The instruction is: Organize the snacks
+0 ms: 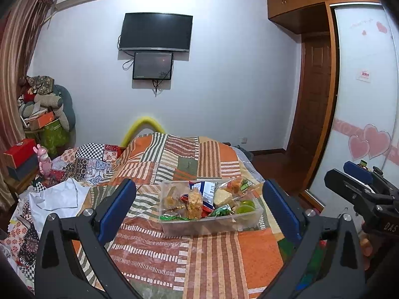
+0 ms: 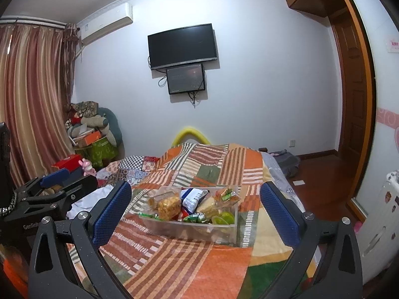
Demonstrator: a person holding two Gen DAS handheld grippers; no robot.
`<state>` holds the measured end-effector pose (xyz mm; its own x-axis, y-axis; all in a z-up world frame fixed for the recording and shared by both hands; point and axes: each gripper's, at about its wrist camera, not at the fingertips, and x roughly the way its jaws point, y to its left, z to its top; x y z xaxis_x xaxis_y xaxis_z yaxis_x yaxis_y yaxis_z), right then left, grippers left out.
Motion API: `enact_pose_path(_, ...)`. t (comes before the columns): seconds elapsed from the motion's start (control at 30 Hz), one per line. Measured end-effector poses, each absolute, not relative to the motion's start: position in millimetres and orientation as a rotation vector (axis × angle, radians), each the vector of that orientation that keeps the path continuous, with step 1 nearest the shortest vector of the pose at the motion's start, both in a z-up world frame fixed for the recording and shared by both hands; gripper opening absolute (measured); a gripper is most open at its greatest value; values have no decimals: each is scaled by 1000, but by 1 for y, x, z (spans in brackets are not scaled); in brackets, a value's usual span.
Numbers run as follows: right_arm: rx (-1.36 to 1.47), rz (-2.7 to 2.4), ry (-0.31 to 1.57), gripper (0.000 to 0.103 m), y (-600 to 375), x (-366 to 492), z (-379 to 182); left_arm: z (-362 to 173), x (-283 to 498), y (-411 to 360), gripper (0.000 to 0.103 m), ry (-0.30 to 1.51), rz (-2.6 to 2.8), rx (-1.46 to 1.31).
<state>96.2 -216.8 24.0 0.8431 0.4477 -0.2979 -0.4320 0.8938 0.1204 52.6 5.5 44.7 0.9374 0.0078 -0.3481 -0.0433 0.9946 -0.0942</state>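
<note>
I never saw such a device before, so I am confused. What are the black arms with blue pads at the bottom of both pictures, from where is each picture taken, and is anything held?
No robot here: a person holds one two-finger gripper in each hand, each carrying a wide-angle camera looking forward along its fingers. One picture comes from the left gripper, the other from the right gripper. The blue pads are the fingertips. Both grippers are open and hold nothing. Ahead, on the patchwork blanket of a bed, stands a clear plastic box filled with wrapped snacks. At the edge of each picture you see the other gripper.
</note>
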Motion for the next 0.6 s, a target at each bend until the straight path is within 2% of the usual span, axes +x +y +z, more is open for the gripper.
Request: enact_pose_path(0.6, 13, 456, 322, 103, -216, 90, 22, 41, 50, 0, 103, 356, 18, -85)
